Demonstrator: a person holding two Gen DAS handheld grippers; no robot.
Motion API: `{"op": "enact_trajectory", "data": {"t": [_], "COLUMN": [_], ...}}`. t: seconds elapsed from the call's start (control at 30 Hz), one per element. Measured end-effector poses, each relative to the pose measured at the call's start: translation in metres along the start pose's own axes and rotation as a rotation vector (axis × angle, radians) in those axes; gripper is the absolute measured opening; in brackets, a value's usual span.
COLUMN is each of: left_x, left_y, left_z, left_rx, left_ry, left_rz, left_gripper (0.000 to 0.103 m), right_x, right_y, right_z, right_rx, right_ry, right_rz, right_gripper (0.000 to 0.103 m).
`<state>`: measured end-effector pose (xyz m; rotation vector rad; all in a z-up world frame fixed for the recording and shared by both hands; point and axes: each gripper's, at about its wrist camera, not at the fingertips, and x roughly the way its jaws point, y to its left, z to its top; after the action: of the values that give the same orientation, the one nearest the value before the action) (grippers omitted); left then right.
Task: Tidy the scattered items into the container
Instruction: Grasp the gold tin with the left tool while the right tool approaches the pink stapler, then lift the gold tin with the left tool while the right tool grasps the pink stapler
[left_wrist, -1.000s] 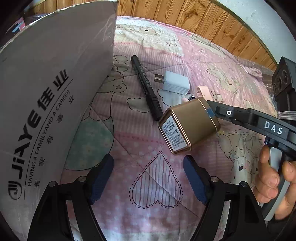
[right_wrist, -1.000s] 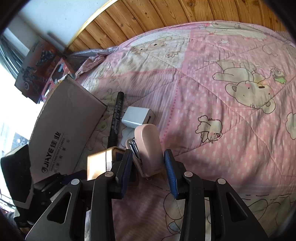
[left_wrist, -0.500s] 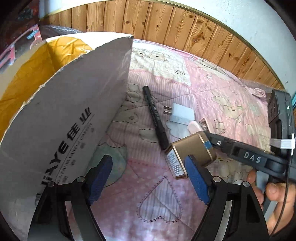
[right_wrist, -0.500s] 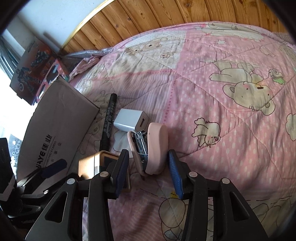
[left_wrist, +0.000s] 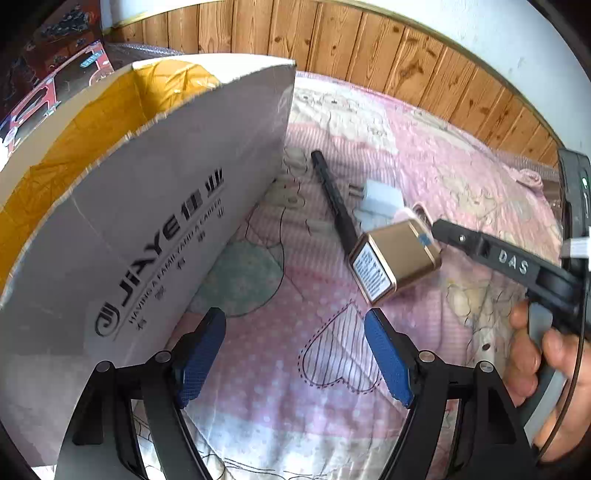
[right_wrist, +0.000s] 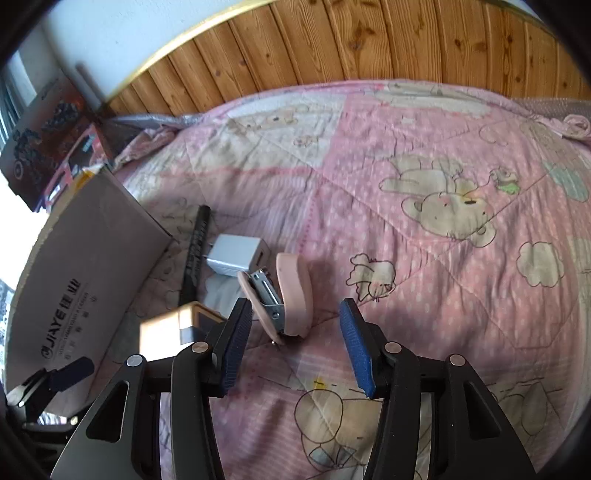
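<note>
Pink plastic stapler (right_wrist: 291, 291) lies on quilt (right_wrist: 424, 229), unheld, just ahead of right gripper (right_wrist: 295, 347), jaws wide; left gripper (left_wrist: 295, 358) wide, empty.

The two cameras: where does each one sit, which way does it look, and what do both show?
Left wrist: sits behind the open left gripper, faces the cardboard box, gold box and headboard; a hand holds the right gripper.
Right wrist: sits behind the open right gripper, faces the pink stapler and quilt.
Shared: marker, white charger, both boxes.
</note>
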<state>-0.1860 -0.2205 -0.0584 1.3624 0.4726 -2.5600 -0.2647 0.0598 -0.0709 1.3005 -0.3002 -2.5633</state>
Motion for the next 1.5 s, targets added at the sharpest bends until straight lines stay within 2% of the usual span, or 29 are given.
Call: {"op": "enact_trajectory", "data": {"t": [0.1, 0.2, 0.27, 0.37, 0.4, 0.47, 0.6, 0.67, 0.73, 0.83, 0.93, 1.0, 1.07, 1.13, 1.2, 1.27, 1.3, 1.33, 1.37, 1.4, 1.5], "left_x": [-0.012, -0.018, -0.021, -0.026, -0.026, -0.025, -0.006, 0.004, 0.013, 0.021, 0.027, 0.033, 0.041, 0.048, 0.048, 0.043, 0.043, 0.044, 0.047, 0.050, 0.055], "left_y": [0.007, 0.017, 0.020, 0.024, 0.022, 0.014, 0.009, 0.007, 0.006, -0.001, -0.014, -0.017, -0.016, -0.012, -0.009, -0.006, -0.005, -0.004, -0.004, -0.004, -0.008], "left_z": [0.002, -0.003, -0.007, -0.014, -0.013, -0.005, 0.002, 0.004, 0.007, 0.010, 0.012, 0.014, 0.017, 0.019, 0.017, 0.012, 0.010, 0.009, 0.009, 0.010, 0.012], "left_rx": [-0.013, -0.026, -0.034, -0.043, -0.037, -0.023, -0.042, -0.051, -0.074, -0.070, -0.024, -0.024, -0.030, -0.045, -0.036, -0.019, -0.017, -0.018, -0.026, -0.038, -0.036], "left_ry": [-0.035, -0.029, -0.034, -0.047, -0.048, -0.052, -0.019, -0.010, -0.005, -0.007, -0.018, -0.016, -0.014, 0.002, 0.001, -0.012, -0.015, -0.010, -0.003, 0.002, -0.011], "left_rz": [-0.020, -0.034, -0.033, -0.044, -0.052, -0.048, -0.105, -0.113, -0.107, -0.134, -0.122, -0.117, -0.081, -0.064, -0.040, -0.025, -0.020, -0.021, -0.024, -0.028, -0.021], "left_gripper": [0.078, 0.078, 0.078, 0.078, 0.078, 0.078, 0.078, 0.078, 0.078, 0.078, 0.078, 0.078, 0.079, 0.079, 0.078, 0.079, 0.079, 0.079, 0.079, 0.079, 0.079], "right_x": [-0.008, 0.006, 0.008, -0.006, -0.008, -0.011, -0.012, -0.016, -0.014, 0.004, 0.021, 0.031, 0.035, 0.032, 0.023, 0.014, 0.012, 0.012, 0.014, 0.018, 0.035], "right_y": [0.019, 0.030, 0.039, 0.063, 0.070, 0.077, 0.055, 0.044, 0.034, 0.016, -0.004, -0.020, -0.025, -0.011, 0.012, 0.026, 0.030, 0.031, 0.031, 0.029, 0.028], "right_z": [-0.006, -0.009, -0.010, -0.007, -0.006, -0.005, -0.001, 0.001, 0.002, 0.004, 0.008, 0.011, 0.013, 0.016, 0.012, 0.007, 0.004, 0.003, 0.002, 0.003, 0.001], "right_rx": [-0.045, -0.031, -0.025, -0.050, -0.066, -0.099, -0.036, -0.039, -0.060, -0.072, -0.013, 0.056, 0.077, 0.001, -0.117, -0.181, -0.202, -0.214, -0.212, -0.197, -0.174], "right_ry": [0.003, 0.064, 0.063, 0.068, 0.069, 0.056, 0.016, -0.017, -0.034, 0.007, 0.040, 0.055, 0.057, 0.058, 0.054, 0.051, 0.046, 0.036, 0.029, 0.029, 0.076], "right_rz": [0.110, 0.218, 0.283, 0.517, 0.544, 0.494, 0.379, 0.272, 0.127, 0.014, 0.031, 0.066, 0.100, 0.082, 0.088, 0.140, 0.131, 0.107, 0.093, 0.094, 0.094], "right_gripper": [0.046, 0.046, 0.046, 0.047, 0.046, 0.046, 0.048, 0.048, 0.049, 0.050, 0.050, 0.050, 0.047, 0.025, 0.025, 0.025, 0.027, 0.031, 0.043, 0.047, 0.047]}}
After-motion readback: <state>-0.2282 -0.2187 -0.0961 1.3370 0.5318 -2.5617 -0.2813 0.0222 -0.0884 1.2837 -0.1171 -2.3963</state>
